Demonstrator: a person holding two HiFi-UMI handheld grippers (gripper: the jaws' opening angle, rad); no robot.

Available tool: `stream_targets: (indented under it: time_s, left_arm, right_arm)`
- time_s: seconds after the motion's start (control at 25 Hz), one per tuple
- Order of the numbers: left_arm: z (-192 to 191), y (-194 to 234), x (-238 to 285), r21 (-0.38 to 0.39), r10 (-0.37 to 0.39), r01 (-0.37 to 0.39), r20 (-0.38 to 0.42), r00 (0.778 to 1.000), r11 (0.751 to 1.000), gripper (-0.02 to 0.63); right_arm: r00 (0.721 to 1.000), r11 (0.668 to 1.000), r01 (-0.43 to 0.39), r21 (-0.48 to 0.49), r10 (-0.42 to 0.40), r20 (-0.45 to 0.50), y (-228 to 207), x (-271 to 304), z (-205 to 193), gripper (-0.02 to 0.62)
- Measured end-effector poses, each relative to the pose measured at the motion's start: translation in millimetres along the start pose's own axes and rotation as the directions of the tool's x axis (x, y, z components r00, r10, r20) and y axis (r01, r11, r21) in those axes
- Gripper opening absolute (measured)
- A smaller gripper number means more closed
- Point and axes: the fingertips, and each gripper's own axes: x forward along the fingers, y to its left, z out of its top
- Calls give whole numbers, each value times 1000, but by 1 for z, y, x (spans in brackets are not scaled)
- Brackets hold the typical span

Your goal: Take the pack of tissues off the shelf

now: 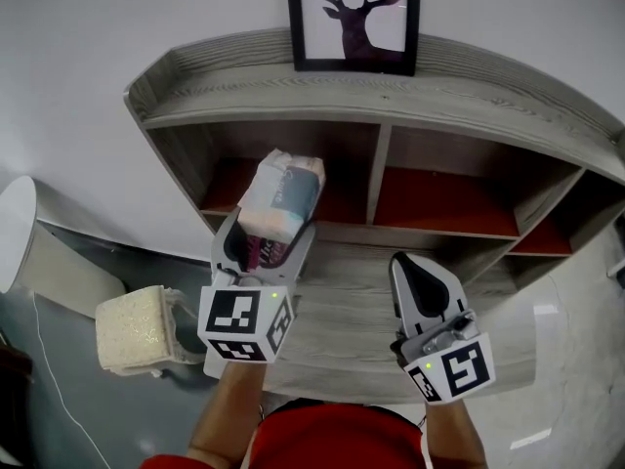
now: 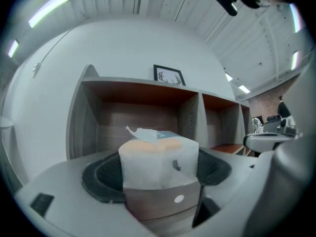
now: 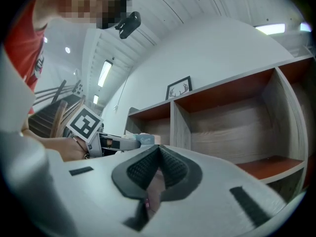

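L gripper grips the pack by its sides, jaws wide. Pack sticks fwd along the jaws, long axis tilted up, in front of the shelf's left bay, prob. clear of the wood. R gripper closed, empty, farther right. White wall behind.

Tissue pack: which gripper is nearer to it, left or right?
Left. The left gripper holds the tissue pack between its fingers; the right gripper, shut and empty, sits apart to the pack's right.
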Motion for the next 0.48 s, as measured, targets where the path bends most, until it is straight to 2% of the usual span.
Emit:
stream_targets:
  time_s: [0.2, 0.48]
  left_arm:
    - [15, -16, -38, -39, -43, 46, 70, 997, 998, 413]
    - [18, -33, -79, -52, -81, 89, 148, 986, 995, 411]
  right_arm:
    - [1000, 1000, -16, 9, 16, 2, 6, -6, 0, 5]
    - [999, 999, -35, 13, 35, 11, 16, -16, 1, 5]
